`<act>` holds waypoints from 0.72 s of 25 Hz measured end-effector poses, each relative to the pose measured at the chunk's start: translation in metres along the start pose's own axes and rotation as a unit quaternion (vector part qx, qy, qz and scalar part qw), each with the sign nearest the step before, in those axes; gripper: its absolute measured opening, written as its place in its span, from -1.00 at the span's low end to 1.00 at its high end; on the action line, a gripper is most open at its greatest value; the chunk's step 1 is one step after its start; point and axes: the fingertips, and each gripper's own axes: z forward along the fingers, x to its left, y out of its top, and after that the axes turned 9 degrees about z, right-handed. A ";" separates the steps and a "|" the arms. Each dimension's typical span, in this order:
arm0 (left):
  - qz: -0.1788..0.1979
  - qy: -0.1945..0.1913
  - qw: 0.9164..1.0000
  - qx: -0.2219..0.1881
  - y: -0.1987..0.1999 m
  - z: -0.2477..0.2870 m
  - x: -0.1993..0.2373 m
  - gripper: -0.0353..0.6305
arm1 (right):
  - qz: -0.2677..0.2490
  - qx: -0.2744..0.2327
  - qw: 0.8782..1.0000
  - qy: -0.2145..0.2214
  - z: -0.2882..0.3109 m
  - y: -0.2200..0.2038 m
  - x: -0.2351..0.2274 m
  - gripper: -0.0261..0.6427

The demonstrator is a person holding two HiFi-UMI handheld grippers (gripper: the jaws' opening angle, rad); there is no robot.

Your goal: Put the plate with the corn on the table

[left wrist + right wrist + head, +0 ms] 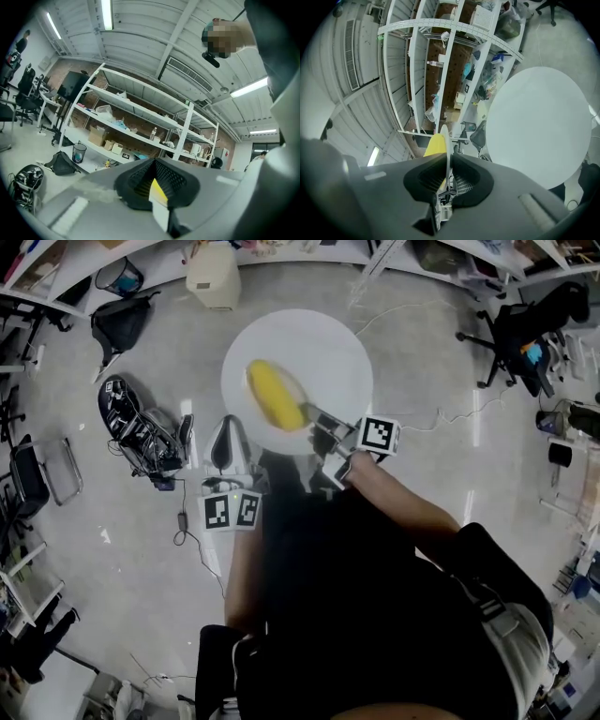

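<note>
while i hold it over the round white table (328,338), the plate (446,140) carries one yellow corn (275,395).
the plate is thin, flat and white, seen edge-on in my right gripper view, and the corn lies lengthwise on its upper face, smooth and bright yellow. my right gripper (447,176) is clamped on the rim, a pad pressing each face. my left gripper (156,182) is closed too, on a white edge with yellow behind it, which reads as another part of the plate's rim. in the head view the white plate blends into the white table, so i cannot trace its outline. a dark mesh bin (78,152) stands by the shelves, its contents too small to tell.
</note>
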 end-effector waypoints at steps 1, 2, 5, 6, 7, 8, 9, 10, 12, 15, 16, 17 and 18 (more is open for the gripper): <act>0.000 0.000 1.000 0.001 -0.001 0.002 0.002 -0.88 | 0.002 -0.001 1.000 0.000 0.003 0.001 -0.001 -0.81; -0.001 0.001 1.000 0.002 -0.002 0.004 0.004 -0.88 | 0.005 -0.001 1.000 0.000 0.007 0.003 -0.002 -0.81; -0.007 0.002 1.000 0.006 -0.008 0.010 0.011 -0.88 | 0.008 0.000 1.000 0.008 0.018 0.007 -0.002 -0.81; -0.009 0.002 1.000 0.008 -0.012 0.011 0.014 -0.88 | 0.007 0.001 1.000 0.011 0.022 0.008 -0.002 -0.81; -0.010 0.002 1.000 0.012 -0.015 0.012 0.017 -0.88 | 0.004 0.002 1.000 0.014 0.026 0.009 -0.003 -0.81; -0.011 0.003 1.000 0.014 -0.018 0.013 0.021 -0.88 | -0.001 0.005 1.000 0.015 0.031 0.010 -0.004 -0.81; -0.012 0.005 1.000 0.016 -0.021 0.015 0.026 -0.88 | -0.006 0.007 1.000 0.015 0.036 0.010 -0.006 -0.81; -0.014 0.007 1.000 0.016 -0.023 0.016 0.030 -0.88 | -0.011 0.010 1.000 0.014 0.041 0.011 -0.007 -0.81; -0.016 0.011 1.000 0.015 -0.026 0.020 0.039 -0.88 | -0.017 0.016 1.000 0.016 0.051 0.013 -0.008 -0.81; -0.018 0.013 1.000 0.015 -0.030 0.027 0.044 -0.88 | -0.022 0.023 0.999 0.019 0.060 0.016 -0.010 -0.81; -0.020 0.013 1.000 0.014 -0.032 0.030 0.047 -0.88 | -0.023 0.025 0.999 0.018 0.063 0.018 -0.012 -0.81; -0.020 0.013 1.000 0.014 -0.034 0.033 0.051 -0.88 | -0.023 0.028 0.999 0.018 0.067 0.018 -0.014 -0.81; -0.021 0.014 1.000 0.013 -0.037 0.036 0.055 -0.88 | -0.021 0.030 0.999 0.019 0.072 0.018 -0.015 -0.81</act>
